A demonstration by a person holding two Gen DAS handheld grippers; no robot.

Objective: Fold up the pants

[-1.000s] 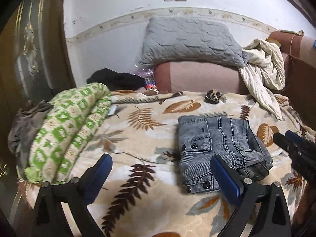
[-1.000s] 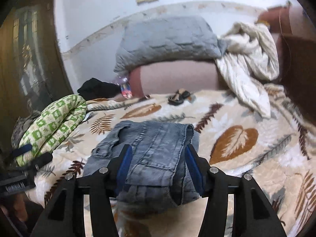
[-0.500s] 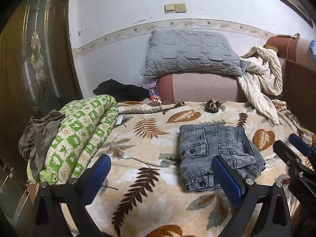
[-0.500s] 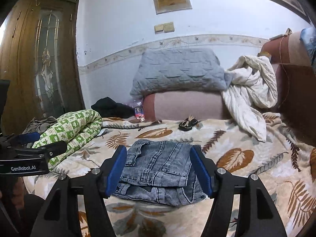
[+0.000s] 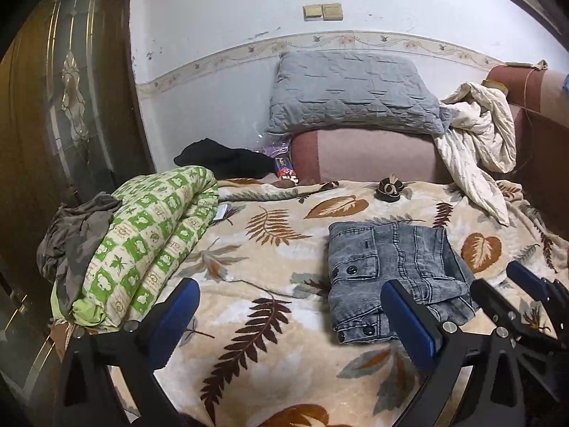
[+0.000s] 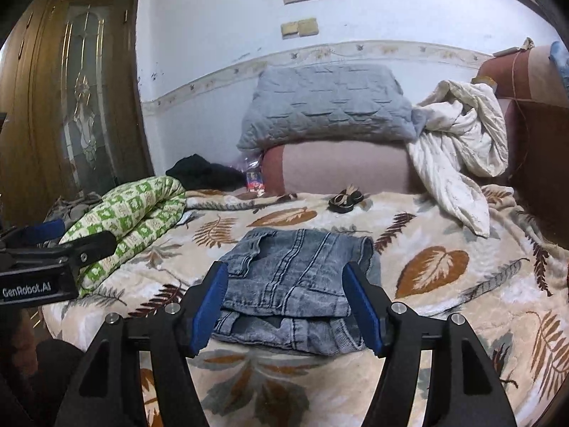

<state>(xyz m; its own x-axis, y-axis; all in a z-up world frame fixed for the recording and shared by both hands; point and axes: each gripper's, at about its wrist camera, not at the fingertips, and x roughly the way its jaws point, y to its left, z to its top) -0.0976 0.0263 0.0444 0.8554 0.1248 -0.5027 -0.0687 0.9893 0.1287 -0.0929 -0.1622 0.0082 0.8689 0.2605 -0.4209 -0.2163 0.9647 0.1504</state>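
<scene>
The grey-blue jeans (image 5: pixel 391 267) lie folded into a compact rectangle on the leaf-print blanket (image 5: pixel 270 320). In the right wrist view the folded jeans (image 6: pixel 295 274) sit just beyond my right gripper (image 6: pixel 284 270), which is open, its blue pads (image 6: pixel 362 306) clear of the cloth. My left gripper (image 5: pixel 287 288) is open wide over the blanket, to the left of the jeans, with nothing in it. The right gripper (image 5: pixel 496 277) shows at the right edge of the left wrist view. The left gripper (image 6: pixel 81 235) shows at the left edge of the right wrist view.
A rolled green-and-white quilt (image 5: pixel 142 242) with a grey garment (image 5: pixel 74 235) lies at the left. A grey pillow (image 5: pixel 352 92) rests on a pink headboard cushion, a white sheet (image 5: pixel 476 142) drapes at the right. A black cloth (image 5: pixel 224 158), a small dark object (image 5: pixel 389 190), and a wooden door (image 5: pixel 53 106) are also here.
The right gripper's jaws have widened and drawn back from the jeans, which stay folded on the blanket. Both grippers have pulled back and tilted up, showing more of the wall.
</scene>
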